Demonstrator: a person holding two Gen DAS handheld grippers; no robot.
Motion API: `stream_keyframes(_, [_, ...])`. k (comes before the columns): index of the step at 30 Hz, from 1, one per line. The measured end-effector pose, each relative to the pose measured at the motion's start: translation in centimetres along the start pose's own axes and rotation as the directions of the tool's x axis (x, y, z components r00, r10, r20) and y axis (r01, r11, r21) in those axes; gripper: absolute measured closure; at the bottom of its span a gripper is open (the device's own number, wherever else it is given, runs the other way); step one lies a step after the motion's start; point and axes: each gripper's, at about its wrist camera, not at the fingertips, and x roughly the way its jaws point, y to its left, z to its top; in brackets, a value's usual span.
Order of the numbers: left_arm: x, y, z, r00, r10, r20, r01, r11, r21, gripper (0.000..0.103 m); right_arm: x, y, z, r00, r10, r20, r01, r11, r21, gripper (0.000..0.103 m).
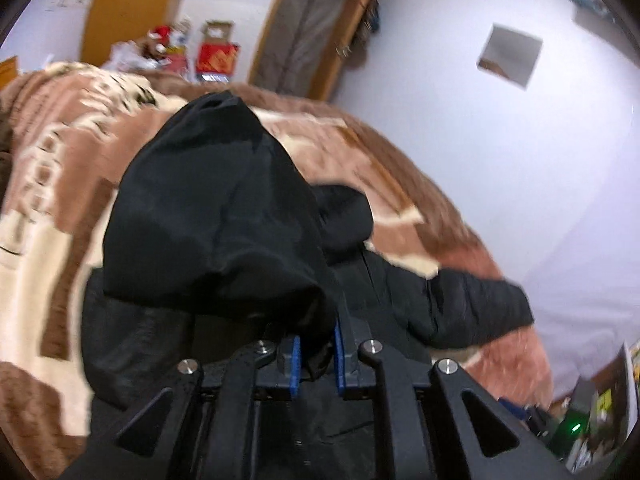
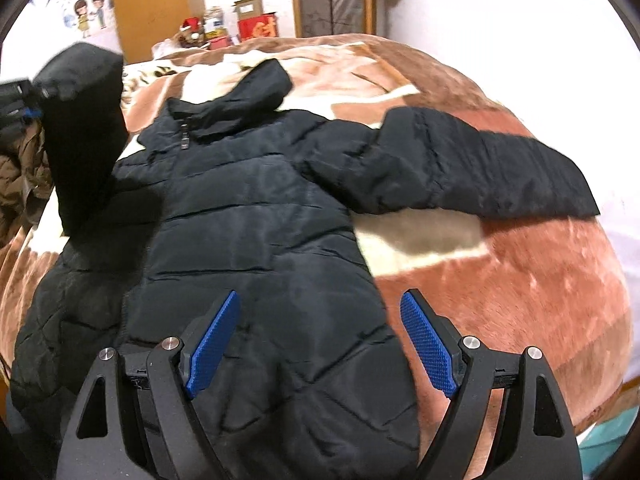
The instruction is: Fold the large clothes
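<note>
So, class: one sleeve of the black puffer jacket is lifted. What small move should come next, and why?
Probably carry the sleeve held by the left gripper across the puffer jacket body: it hangs raised beside the chest, unfolded.

A home bedroom: a plush brown blanket (image 2: 500,280) covers the bed, with a cartoon wall sticker (image 2: 90,10) at upper left.

Left claw (image 1: 317,354) clamped on bunched black fabric, sleeve (image 1: 208,208) of the black puffer jacket (image 1: 400,304) raised over the jacket body. Other sleeve (image 1: 480,308) lies out to the right on the brown-and-cream blanket (image 1: 48,200) on the bed. Red box (image 1: 216,58) and wooden door (image 1: 312,28) behind.
</note>
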Motion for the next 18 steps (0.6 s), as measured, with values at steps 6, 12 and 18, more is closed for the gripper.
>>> stream_keyframes(6, [6.1,-1.5,-3.1,0.983,-0.133,-0.127,0.126,0.99,-0.065,0.048,0.7,-0.4,0.4,1.0,-0.006,0.0,0.006,1.0,-0.003,0.02])
stream_keyframes(12, [3.5,-1.2,-3.0,0.978,-0.191,-0.085,0.189,0.982,-0.032,0.046,0.0,0.5,2.3,0.998,0.027,0.056,-0.027,1.0,0.005,0.02])
stream_keyframes(18, [1.7,7.4,-2.0,0.998,0.059,-0.038,-0.062,0.995,-0.073,0.046,1.8,4.1,6.2,0.99,0.091,0.105,-0.085,0.995,-0.058,0.02])
